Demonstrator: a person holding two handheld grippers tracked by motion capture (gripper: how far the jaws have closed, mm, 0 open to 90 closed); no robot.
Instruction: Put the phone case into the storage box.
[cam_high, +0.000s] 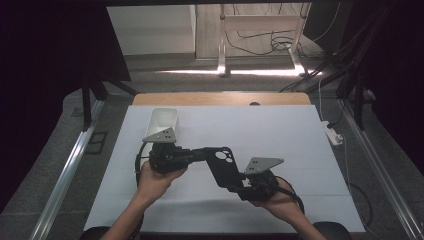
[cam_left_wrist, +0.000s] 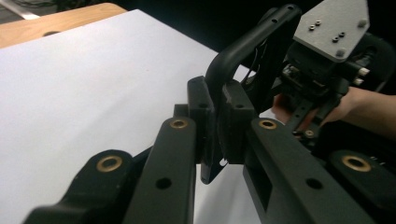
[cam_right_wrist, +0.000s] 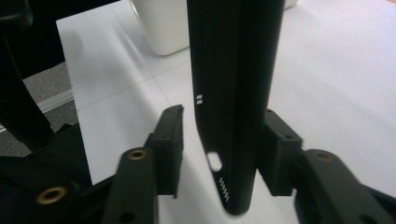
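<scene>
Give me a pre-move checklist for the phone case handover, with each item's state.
1. Left gripper clamped on the phone case: ok.
2. Right gripper free of the case: not ok; the left pad stands apart with a gap, the right one looks close or touching.
3. Case lifted off the white sheet: ok.
4. White bin upright, open, away from the case: ok.
5. Bin contents: cannot tell.

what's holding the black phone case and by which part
The left tool clamps the black plastic phone case by its thin side edge; the right tool's pads stand apart from its bottom end.
</scene>
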